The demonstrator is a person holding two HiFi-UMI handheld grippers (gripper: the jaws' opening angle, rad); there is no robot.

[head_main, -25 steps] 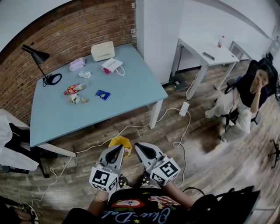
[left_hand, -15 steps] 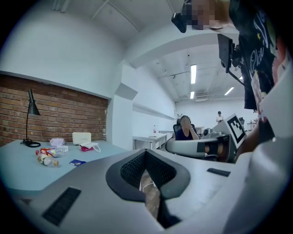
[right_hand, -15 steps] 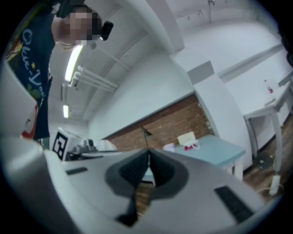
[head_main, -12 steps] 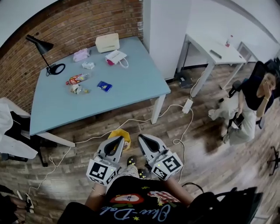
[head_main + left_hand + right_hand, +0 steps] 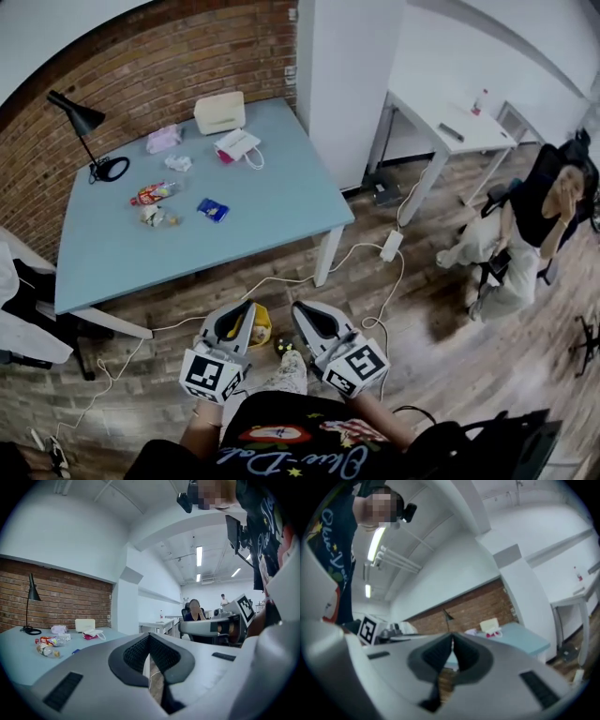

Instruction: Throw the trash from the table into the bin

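On the light-blue table (image 5: pixel 272 202) the trash lies in a loose group near its far left: a red wrapper (image 5: pixel 155 193), a crumpled wrapper (image 5: pixel 155 217), a blue packet (image 5: pixel 212 209) and a white crumpled scrap (image 5: pixel 178 161). The left gripper view shows the same trash (image 5: pixel 48 644) on that table. A small yellow bin (image 5: pixel 260 327) stands on the wooden floor by my feet, half hidden behind my left gripper (image 5: pixel 246 307). The left gripper (image 5: pixel 149 637) is shut and empty. My right gripper (image 5: pixel 298 309) hangs beside it, and the right gripper (image 5: pixel 451 640) is shut on nothing. Both point level toward the table.
A black desk lamp (image 5: pixel 86 124), a pink pouch (image 5: pixel 165 138), a white box (image 5: pixel 219 112) and a white-and-pink mask (image 5: pixel 237 144) sit at the table's back. White cables (image 5: pixel 375 255) trail over the floor. A white column (image 5: pixel 347 75), a white desk (image 5: pixel 448 116) and a seated person (image 5: pixel 525 220) are to the right.
Both grippers have shifted forward a little, staying shut, so the left one now overlaps the yellow bin. The head view has swung slightly, and the table sits a little further left.
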